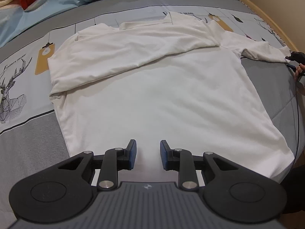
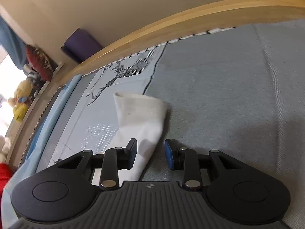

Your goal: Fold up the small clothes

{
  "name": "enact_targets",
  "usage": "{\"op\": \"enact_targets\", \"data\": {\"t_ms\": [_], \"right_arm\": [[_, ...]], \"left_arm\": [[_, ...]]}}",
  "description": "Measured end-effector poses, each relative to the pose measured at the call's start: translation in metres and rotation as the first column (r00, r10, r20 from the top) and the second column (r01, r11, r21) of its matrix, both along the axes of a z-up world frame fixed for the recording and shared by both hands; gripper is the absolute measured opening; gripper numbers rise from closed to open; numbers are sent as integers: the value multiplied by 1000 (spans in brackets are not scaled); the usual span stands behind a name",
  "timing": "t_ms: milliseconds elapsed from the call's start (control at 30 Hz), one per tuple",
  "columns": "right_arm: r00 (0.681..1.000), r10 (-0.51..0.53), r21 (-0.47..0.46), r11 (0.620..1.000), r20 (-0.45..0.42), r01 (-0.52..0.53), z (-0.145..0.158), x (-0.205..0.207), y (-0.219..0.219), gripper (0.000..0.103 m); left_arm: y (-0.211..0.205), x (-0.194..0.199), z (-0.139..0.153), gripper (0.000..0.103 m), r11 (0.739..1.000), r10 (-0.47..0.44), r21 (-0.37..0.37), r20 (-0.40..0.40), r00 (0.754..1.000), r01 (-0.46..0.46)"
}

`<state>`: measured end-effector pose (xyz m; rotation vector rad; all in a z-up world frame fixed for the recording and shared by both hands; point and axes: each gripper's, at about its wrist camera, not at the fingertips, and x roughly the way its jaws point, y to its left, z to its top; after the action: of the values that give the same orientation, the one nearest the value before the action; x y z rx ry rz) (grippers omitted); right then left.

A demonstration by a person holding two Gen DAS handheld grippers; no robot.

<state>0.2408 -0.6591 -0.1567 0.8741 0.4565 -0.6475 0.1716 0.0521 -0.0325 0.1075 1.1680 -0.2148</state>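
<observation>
One white long-sleeved shirt (image 1: 167, 95) is lying spread flat on the patterned bedsheet (image 1: 22, 72), one sleeve folded across its chest, the other sleeve reaching out to the right. Two grippers are working. The left gripper (image 1: 148, 153) is hovering over the shirt's hem, jaws partly apart and gripping nothing. The right gripper (image 2: 151, 153) is standing partly apart around that sleeve's white cuff (image 2: 141, 120), pads not pressing it. One wooden bed rail (image 2: 171, 28) is bordering the sheet.
</observation>
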Motion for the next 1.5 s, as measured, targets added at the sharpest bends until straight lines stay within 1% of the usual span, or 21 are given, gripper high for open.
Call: {"op": "enact_targets", "data": {"t_ms": [33, 67, 233, 333, 400, 433, 533, 633, 667, 733, 800, 867, 900, 967, 1033, 1133, 1167, 1200, 1233, 1333, 1500], "right_arm": [[1000, 19, -10, 1000, 1, -19, 0, 3, 1, 30], [999, 38, -6, 999, 5, -38, 1, 6, 0, 4], [991, 15, -148, 989, 136, 6, 44, 9, 0, 2], [994, -106, -268, 958, 4, 103, 63, 17, 4, 5], [972, -178, -312, 942, -152, 123, 58, 20, 12, 32], [969, -176, -282, 951, -175, 122, 54, 17, 14, 34], [982, -98, -258, 965, -162, 53, 59, 17, 38, 34], [989, 121, -317, 938, -83, -142, 83, 31, 96, 34], [972, 230, -309, 922, -51, -234, 89, 35, 119, 34], [885, 465, -252, 858, 9, -448, 94, 49, 168, 34], [721, 691, -149, 720, 60, -678, 84, 67, 222, 34], [606, 795, -115, 606, 37, -787, 69, 77, 271, 34], [570, 821, -114, 565, -17, -817, 60, 81, 294, 34], [540, 837, -93, 532, -91, -841, 42, 87, 326, 34], [531, 837, -51, 529, -131, -847, 25, 94, 346, 34], [541, 816, -126, 526, -201, -841, 17, 100, 365, 37], [544, 805, -145, 524, -236, -839, 18, 101, 371, 31], [558, 793, -160, 535, -242, -830, 19, 98, 369, 11], [563, 797, -165, 539, -216, -826, 22, 97, 368, 4], [540, 833, -186, 516, -115, -836, 52, 88, 372, 4], [391, 909, -128, 409, 145, -904, 125, 47, 403, 4]], "left_arm": [[0, 0, 0, 29, 1000, -2, 1, -1, 1000, 2], [-1, -1, -1, 29, 1000, -5, 4, -3, 1000, 5], [1, -1, -3, 29, 1000, -5, 12, -8, 1000, 5], [5, 0, -2, 29, 1000, 4, 5, -4, 1000, -3], [9, 1, -1, 29, 1000, 6, 4, -3, 1000, -6], [10, 1, -1, 29, 1000, 6, 4, -2, 1000, -6], [14, 0, 2, 29, 1000, 17, -2, 7, 1000, -17], [17, 0, 10, 29, 999, 32, -19, 33, 999, -32], [17, 0, 13, 29, 999, 38, -29, 44, 998, -37], [16, -2, 18, 29, 998, 45, -46, 63, 997, -42], [15, -4, 24, 29, 997, 52, -58, 100, 994, -46], [15, -6, 30, 30, 996, 70, -59, 146, 987, -62], [17, -7, 33, 31, 995, 85, -60, 171, 982, -75], [21, -9, 38, 45, 992, 121, -69, 214, 969, -108], [27, -10, 42, 55, 989, 145, -79, 258, 955, -129], [32, -8, 46, 56, 989, 145, -83, 294, 945, -126], [33, -6, 45, 56, 989, 144, -84, 300, 943, -124], [33, -4, 44, 56, 989, 141, -84, 307, 941, -121], [34, -2, 42, 56, 990, 138, -85, 315, 939, -117], [33, 2, 34, 56, 990, 125, -105, 360, 925, -93], [11, 11, 29, 59, 992, 54, -125, 474, 879, 7]]}}
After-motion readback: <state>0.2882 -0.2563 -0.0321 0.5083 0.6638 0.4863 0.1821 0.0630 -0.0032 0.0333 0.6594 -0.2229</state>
